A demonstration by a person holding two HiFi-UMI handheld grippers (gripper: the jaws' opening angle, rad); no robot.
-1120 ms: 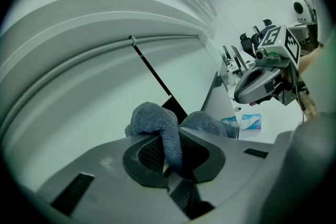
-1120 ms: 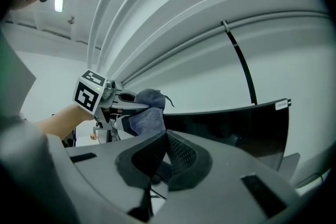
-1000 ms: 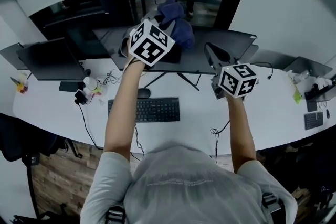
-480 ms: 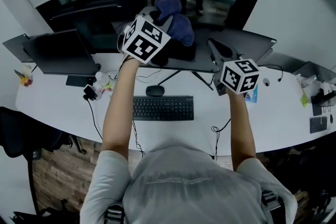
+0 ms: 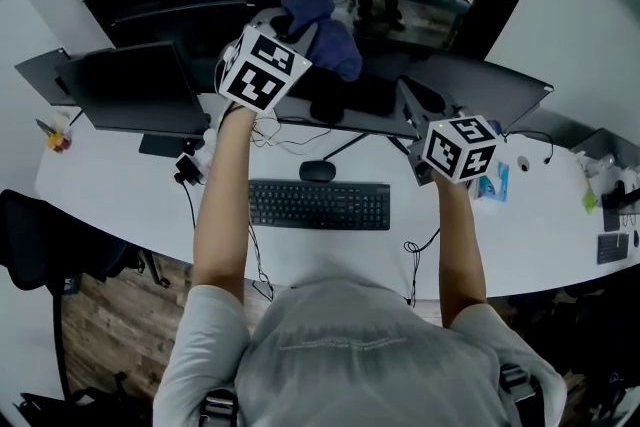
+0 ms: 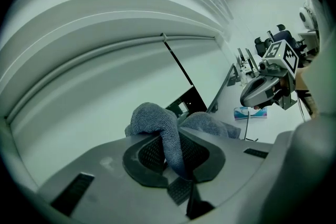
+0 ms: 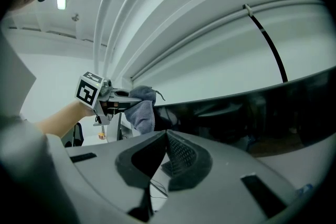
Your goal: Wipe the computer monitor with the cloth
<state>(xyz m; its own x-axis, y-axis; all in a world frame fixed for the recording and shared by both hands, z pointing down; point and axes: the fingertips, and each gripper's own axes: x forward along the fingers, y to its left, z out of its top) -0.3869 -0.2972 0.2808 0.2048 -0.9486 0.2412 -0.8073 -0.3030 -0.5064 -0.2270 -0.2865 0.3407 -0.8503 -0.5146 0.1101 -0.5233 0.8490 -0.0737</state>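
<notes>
Person's grey-clad torso (image 5: 330, 355): nearest the head view, both bare forearms reaching forward over the counter.

Counter (image 5: 120, 205): white, curved. It carries a black keyboard (image 5: 320, 205), with a dark mouse (image 5: 317, 171) just beyond it. A small blue-and-white pack (image 5: 495, 183) lies to the right, and loose cables run between these things.

Right gripper (image 7: 167, 150): held low at the right, in front of the monitor's dark screen. The fingers are pressed together at the tips, with nothing between them.

Left gripper (image 6: 173, 145): raised higher, at the left. The fingers are pinching the cloth, a fold of which runs down between the two ribbed pads (image 6: 149, 152).

Cloth (image 5: 322, 27): grey-blue towelling, bunched above and past the left fingers. It hangs at the upper left part of the monitor. Whether it touches the screen cannot be told.

Monitor (image 5: 470, 90): wide and black, standing at the back of the counter. A second dark screen (image 5: 130, 87) stands to its left.

Wall (image 6: 105, 50): pale and panelled, behind the screens.
</notes>
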